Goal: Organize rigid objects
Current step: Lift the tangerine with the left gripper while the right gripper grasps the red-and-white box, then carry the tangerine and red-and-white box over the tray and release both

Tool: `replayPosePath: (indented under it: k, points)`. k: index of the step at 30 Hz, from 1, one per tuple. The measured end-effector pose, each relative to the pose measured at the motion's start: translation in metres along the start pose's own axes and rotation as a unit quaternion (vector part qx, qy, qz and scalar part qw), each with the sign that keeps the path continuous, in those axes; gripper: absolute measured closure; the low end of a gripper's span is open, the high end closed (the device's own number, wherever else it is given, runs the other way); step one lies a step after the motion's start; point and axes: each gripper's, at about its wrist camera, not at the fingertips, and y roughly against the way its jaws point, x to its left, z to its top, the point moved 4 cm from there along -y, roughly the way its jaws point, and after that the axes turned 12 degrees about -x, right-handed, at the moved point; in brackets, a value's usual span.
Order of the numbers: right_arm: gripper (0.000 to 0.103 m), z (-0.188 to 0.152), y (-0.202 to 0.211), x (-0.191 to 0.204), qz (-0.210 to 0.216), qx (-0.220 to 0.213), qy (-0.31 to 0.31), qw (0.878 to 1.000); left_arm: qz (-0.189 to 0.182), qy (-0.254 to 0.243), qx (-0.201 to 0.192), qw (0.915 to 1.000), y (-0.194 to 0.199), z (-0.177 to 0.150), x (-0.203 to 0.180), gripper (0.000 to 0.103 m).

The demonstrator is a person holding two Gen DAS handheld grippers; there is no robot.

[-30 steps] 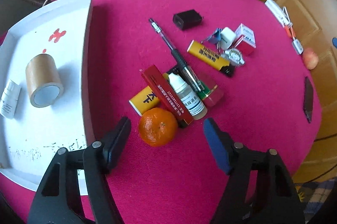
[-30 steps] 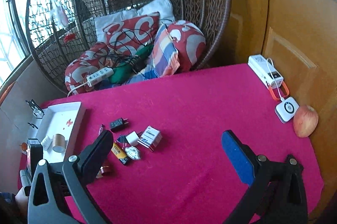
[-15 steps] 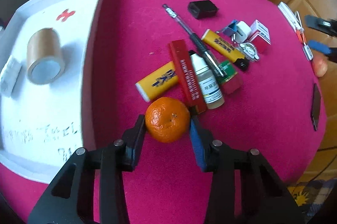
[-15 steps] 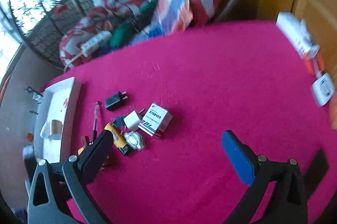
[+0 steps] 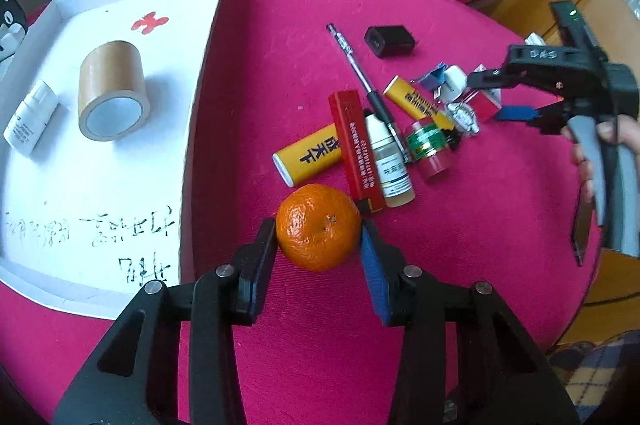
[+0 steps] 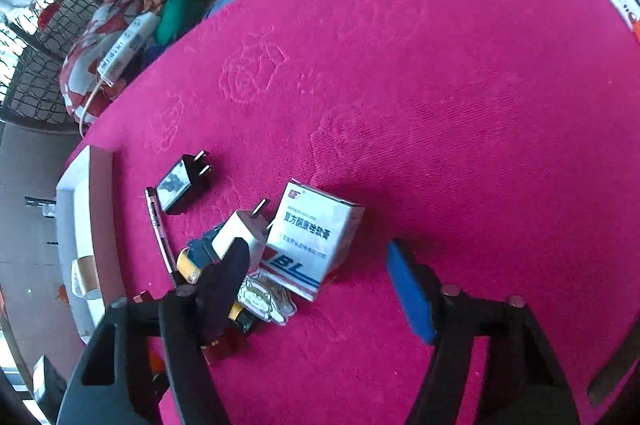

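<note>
At the far left, a white tray (image 5: 200, 73) sits on the pink surface (image 5: 280, 45), carrying a small white bottle (image 5: 30, 119) and, to its right, a roll of brown tape (image 5: 114, 89) lying on its side. Just right of the tray's edge, the left gripper (image 5: 319, 239) points steeply down with its jaws at a middling width, pressed on the two sides of an orange mandarin (image 5: 318, 227); the black pad touches its left flank and the blue pad its right, and the fruit sits at the very tips. Beyond the mandarin lies the clutter: a yellow tube (image 5: 308, 159), a long red box (image 5: 356, 151) crossing it, a white dropper bottle (image 5: 390, 165), a pen (image 5: 366, 81), a small red and green jar (image 5: 428, 149), a yellow lighter (image 5: 420, 103) and a black charger (image 5: 390, 41) farther back. Farther right, the right gripper (image 6: 320, 269) comes in over the pile, its jaws closing from wide. In the right wrist view a white medicine box (image 6: 316, 241) lies between them, nearer the black pad, and neither pad touches it; a white plug (image 6: 244, 231) and a small key charm (image 6: 266, 299) lie by that same black pad. A hand (image 5: 608, 153) grips the right gripper's handle at the right edge.
</note>
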Motion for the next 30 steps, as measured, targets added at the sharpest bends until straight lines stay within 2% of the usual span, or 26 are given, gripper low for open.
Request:
replayPosePath:
  k: [2, 7, 11, 16, 21, 23, 30]
  points:
    - [0.061, 0.001, 0.000, 0.000, 0.003, 0.008, 0.009, 1.000, -0.003, 0.004, -0.007, 1.0000, 0.004, 0.005, -0.002, 0.062]
    - [0.066, -0.001, 0.009, -0.013, 0.036, 0.011, -0.022, 0.999, -0.010, 0.008, -0.027, 0.9995, 0.016, 0.018, -0.005, 0.062]
    - [0.071, 0.000, 0.044, -0.008, 0.073, -0.026, -0.004, 0.997, -0.017, 0.009, -0.059, 0.9981, 0.036, 0.036, -0.011, 0.062]
    - [0.072, -0.003, 0.109, 0.026, 0.116, -0.104, 0.076, 0.985, -0.020, 0.014, -0.124, 0.9919, 0.081, 0.068, -0.019, 0.062]
    - [0.072, -0.012, 0.135, 0.042, 0.136, -0.125, 0.109, 0.977, -0.031, 0.022, -0.158, 0.9868, 0.111, 0.087, -0.015, 0.062]
    - [0.072, -0.014, 0.148, 0.060, 0.146, -0.141, 0.126, 0.971, -0.035, 0.014, -0.171, 0.9846, 0.121, 0.092, -0.015, 0.062]
    - [0.072, -0.021, 0.217, 0.139, 0.194, -0.228, 0.185, 0.936, -0.024, -0.029, -0.231, 0.9722, 0.174, 0.125, 0.003, 0.062]
